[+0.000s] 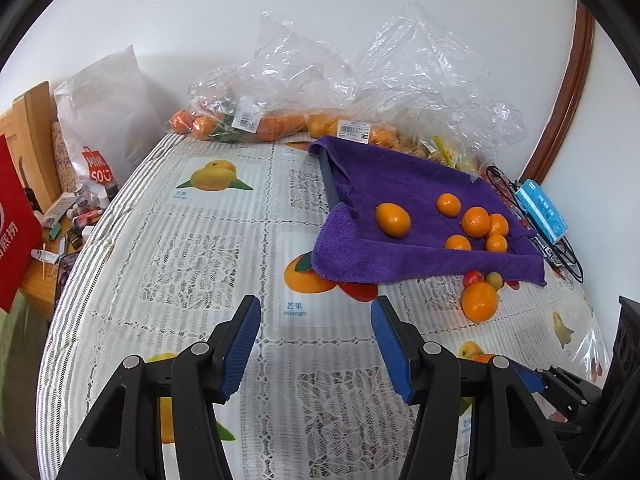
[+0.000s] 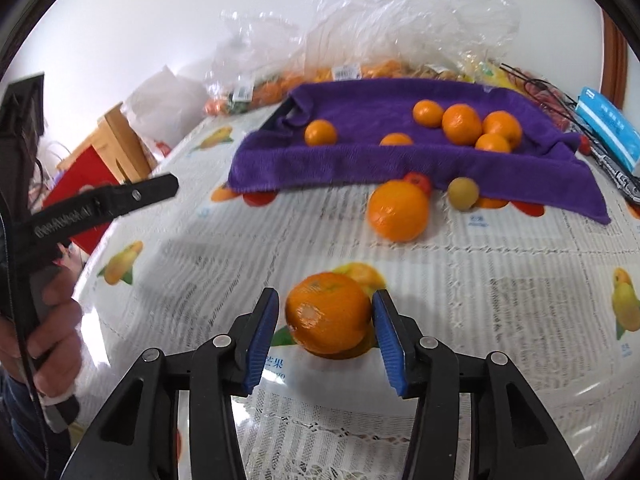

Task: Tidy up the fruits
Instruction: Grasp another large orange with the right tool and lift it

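Now right hand-held gripper [image 2: 325,320] pinching round orange mandarin [image 2: 328,318] on fruit-print worktop [image 2: 500,280], left hand-held gripper [image 1: 316,344] spread, empty.

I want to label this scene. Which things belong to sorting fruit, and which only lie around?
For the job: oranges on the purple towel, orange between the right gripper jaws, loose orange, bagged fruit.
Lying about: blue box, red bag, small bottles.

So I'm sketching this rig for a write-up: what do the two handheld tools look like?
Both the left tool and right tool have black plastic linkage arms with silver pivot pins and ribbed blue pads. The left one's side bears white lettering, and a thin black cable runs by the hand.
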The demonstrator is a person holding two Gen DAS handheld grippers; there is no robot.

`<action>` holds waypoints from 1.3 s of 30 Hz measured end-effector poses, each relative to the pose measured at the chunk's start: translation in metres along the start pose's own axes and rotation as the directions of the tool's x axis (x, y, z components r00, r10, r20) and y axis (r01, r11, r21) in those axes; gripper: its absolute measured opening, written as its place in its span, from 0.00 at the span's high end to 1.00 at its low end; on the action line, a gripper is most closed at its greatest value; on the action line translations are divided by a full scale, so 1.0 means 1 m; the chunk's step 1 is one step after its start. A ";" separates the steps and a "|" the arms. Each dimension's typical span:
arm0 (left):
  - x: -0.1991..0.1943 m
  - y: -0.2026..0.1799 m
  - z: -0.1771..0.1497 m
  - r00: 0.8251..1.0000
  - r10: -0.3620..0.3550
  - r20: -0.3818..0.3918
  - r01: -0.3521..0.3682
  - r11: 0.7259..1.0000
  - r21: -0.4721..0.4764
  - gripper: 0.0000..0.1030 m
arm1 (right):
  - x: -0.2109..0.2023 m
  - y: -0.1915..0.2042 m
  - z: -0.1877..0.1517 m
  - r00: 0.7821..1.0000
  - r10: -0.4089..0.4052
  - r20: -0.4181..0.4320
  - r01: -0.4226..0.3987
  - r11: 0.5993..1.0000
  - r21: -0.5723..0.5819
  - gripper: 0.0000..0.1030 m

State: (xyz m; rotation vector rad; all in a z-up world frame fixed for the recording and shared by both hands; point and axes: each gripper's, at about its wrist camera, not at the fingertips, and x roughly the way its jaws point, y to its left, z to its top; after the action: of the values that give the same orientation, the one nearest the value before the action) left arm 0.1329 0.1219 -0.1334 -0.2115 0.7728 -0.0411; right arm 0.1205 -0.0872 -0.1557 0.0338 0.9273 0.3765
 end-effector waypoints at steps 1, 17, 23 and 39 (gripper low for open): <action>0.000 0.001 -0.001 1.000 0.003 -0.001 -0.003 1.000 -0.001 0.47 | 0.003 0.001 -0.001 1.000 0.004 -0.008 -0.004 1.000 -0.004 0.53; 0.042 -0.061 -0.015 0.985 -0.118 -0.124 0.125 0.991 0.051 0.47 | -0.033 -0.068 0.001 0.977 -0.187 0.103 0.186 0.982 0.026 0.58; 0.060 -0.110 -0.013 0.970 -0.186 -0.159 0.201 0.976 0.082 0.45 | -0.048 -0.113 -0.007 0.950 -0.289 0.120 0.284 0.957 0.054 0.58; 0.086 -0.163 -0.017 0.989 -0.076 -0.127 0.099 0.977 0.191 0.62 | -0.049 -0.148 -0.009 0.946 -0.298 0.126 0.290 0.954 0.079 0.58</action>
State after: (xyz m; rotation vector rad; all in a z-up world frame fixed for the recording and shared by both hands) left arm 0.1890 -0.0502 -0.1707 -0.0551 0.8724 -0.2148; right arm 0.1316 -0.2423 -0.1513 -0.0248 0.7934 0.0677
